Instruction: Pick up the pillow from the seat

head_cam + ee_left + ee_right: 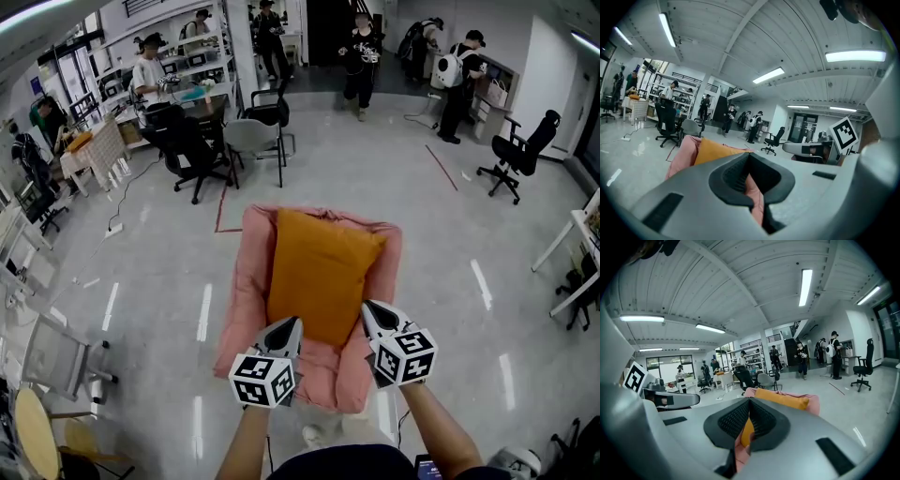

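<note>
An orange pillow (pixel 319 277) lies lengthwise on a pink cushioned seat (pixel 246 281) in the middle of the head view. My left gripper (pixel 289 322) is shut, with its tip at the pillow's near left corner. My right gripper (pixel 367 307) is also shut, with its tip at the pillow's near right edge. Neither holds anything, and I cannot tell whether either touches the pillow. In the left gripper view the pillow (pixel 710 151) and seat (pixel 684 150) rise just beyond the closed jaws. The right gripper view shows the pillow (pixel 780 398) on the pink seat (pixel 814 405) ahead.
The seat stands on a glossy grey floor. A grey chair (pixel 253 136) and a black office chair (pixel 192 150) stand behind it, and another black chair (pixel 517 155) is at the far right. A white table (pixel 581 234) is at the right edge. Several people stand at the back.
</note>
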Demonstrator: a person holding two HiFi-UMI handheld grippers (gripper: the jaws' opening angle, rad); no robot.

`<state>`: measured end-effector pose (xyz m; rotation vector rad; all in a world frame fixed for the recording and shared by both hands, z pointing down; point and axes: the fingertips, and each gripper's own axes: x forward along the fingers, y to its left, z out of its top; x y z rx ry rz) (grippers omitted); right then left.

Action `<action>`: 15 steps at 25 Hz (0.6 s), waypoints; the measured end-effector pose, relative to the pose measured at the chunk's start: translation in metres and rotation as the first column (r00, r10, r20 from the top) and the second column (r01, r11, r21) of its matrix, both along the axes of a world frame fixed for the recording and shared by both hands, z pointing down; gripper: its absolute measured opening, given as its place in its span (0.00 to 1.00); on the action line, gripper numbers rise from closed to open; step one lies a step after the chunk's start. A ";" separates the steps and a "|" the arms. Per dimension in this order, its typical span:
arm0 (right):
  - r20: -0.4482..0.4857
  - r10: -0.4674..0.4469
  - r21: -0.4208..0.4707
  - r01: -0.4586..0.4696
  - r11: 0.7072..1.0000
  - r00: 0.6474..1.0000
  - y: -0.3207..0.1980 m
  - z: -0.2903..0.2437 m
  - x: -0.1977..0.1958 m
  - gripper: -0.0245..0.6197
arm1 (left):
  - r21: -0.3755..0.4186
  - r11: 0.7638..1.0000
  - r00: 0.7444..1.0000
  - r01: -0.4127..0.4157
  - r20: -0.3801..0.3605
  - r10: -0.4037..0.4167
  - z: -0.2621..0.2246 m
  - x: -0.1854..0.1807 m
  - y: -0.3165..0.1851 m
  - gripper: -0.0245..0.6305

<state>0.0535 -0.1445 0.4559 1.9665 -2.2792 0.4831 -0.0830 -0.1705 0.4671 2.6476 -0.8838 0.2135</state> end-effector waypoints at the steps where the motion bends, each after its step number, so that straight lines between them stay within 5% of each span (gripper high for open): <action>1: 0.002 -0.001 -0.004 0.001 1.000 1.000 -0.002 0.002 0.004 0.06 | -0.004 1.000 1.000 -0.001 0.004 0.001 0.001 0.004 -0.002 0.04; 15: 0.030 -0.040 -0.027 0.041 0.999 0.999 -0.037 0.012 0.070 0.06 | -0.019 0.999 0.999 0.040 0.033 -0.039 0.005 0.069 -0.032 0.04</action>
